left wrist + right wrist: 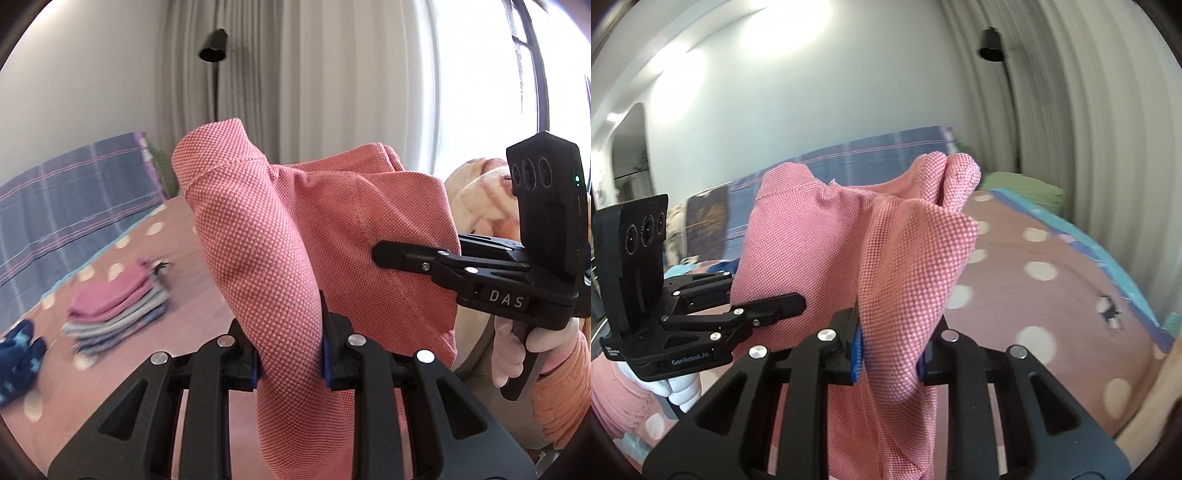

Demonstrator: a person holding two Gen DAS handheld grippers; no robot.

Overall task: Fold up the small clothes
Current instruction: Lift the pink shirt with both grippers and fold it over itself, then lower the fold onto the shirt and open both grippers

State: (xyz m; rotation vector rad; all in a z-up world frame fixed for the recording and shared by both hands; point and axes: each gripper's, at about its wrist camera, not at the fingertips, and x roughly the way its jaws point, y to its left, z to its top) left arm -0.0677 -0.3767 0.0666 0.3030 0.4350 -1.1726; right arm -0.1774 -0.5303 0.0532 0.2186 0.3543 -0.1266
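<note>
Both black plastic claws (290, 354) (890, 354) are fitted with silver screws and blue pads; ribbed salmon-orange knit sleeves (561, 398) are worn.

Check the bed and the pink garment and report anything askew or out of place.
Nothing stands out. The pink garment hangs bunched between the left tongs and right tongs, not yet folded. The folded stack on the bed sits neat.

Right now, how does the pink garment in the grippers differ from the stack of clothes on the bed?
The pink garment hangs bunched and unfolded in the air; the stack of clothes lies folded flat on the bed. The garment is clamped by the left gripper and the right gripper; the stack is untouched. The garment is one piece; the stack holds several, in pink, grey and blue. Both are small fabric items.
</note>
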